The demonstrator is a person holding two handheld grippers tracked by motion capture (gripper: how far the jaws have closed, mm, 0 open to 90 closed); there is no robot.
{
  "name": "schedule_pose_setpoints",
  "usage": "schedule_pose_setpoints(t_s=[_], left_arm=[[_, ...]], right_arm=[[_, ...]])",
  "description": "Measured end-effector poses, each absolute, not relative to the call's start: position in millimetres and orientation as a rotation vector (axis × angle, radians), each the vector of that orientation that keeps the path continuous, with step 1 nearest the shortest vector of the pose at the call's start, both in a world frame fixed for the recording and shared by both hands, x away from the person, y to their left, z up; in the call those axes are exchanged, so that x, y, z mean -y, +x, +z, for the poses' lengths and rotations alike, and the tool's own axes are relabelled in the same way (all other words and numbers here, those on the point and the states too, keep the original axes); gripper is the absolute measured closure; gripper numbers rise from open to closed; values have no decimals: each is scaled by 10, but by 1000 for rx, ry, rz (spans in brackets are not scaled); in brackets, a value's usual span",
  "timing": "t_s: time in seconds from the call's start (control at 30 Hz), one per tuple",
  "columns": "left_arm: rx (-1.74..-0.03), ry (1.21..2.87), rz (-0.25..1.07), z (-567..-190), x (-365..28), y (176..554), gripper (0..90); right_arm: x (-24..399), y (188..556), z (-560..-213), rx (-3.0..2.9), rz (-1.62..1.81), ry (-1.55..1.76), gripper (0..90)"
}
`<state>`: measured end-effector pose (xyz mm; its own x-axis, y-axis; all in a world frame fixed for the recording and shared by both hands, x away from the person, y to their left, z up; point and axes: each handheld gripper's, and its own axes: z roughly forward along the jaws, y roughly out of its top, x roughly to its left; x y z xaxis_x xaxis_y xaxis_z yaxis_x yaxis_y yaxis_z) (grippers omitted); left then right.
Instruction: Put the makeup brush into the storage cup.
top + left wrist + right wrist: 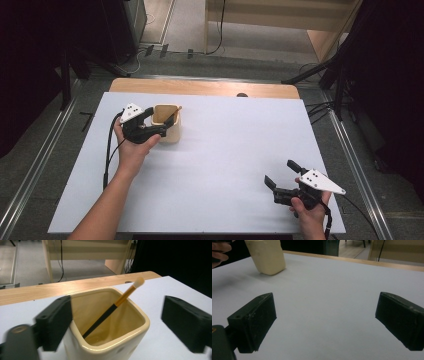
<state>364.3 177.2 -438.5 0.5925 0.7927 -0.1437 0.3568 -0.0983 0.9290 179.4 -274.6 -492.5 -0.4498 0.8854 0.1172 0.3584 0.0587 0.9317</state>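
Observation:
A cream square cup (169, 134) stands at the back left of the white table top. A brush (173, 115) with a black and gold handle and a pale tip leans inside it, tip up over the far rim. My left gripper (156, 121) is at the cup's left side, open. In the left gripper view its jaws straddle the cup (110, 347): one is close by the near rim, the other is well apart, and the brush (110, 311) touches neither. My right gripper (280, 172) is open over bare table at the front right, with nothing between its jaws.
A white sheet (225, 150) covers the table, with a wooden strip (200, 87) along the far edge. In the right gripper view the cup (268, 257) is far off at the upper left beside a hand (219, 250). Floor rails run along both sides.

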Motion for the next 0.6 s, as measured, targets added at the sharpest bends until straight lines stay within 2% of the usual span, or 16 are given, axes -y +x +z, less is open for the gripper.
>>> schedule_pose_setpoints(t_s=[0.07, 0.6], left_arm=[[-953, 1690, 474, -4378, -1804, 3621, 0], [-903, 1654, 482, -4417, -2051, 3297, 0]], right_arm=[[2744, 1794, -4925, -1845, 1388, 1236, 34], [2744, 1792, -4920, -1842, 1389, 1232, 35]])
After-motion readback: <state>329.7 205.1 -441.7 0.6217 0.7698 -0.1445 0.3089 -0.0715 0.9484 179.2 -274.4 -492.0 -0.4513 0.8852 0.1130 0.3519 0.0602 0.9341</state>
